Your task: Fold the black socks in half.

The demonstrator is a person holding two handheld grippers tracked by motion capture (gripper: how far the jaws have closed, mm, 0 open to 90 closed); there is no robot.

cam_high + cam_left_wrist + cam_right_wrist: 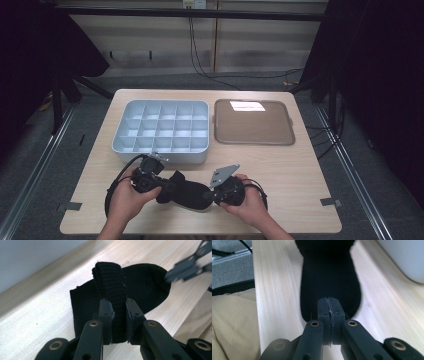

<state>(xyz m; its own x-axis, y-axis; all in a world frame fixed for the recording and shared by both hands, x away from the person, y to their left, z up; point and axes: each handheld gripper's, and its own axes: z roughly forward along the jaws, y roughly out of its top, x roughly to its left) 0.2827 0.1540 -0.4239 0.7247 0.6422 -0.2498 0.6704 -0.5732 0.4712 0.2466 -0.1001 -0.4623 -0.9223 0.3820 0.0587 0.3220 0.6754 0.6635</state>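
The black knitted sock (140, 287) lies on the wooden bench (295, 170) before the grey compartment tray (162, 131), left gripper (117, 315) clenching its folded cuff, right gripper (329, 311) pinching its toe: folding half done, stowing ahead.

i see both forearms come in from the bottom edge, low and angled inward. my left claw (167, 186) is clamped with a gap between its jaws; my right claw (209, 194) is pressed fully closed, jaws meeting.
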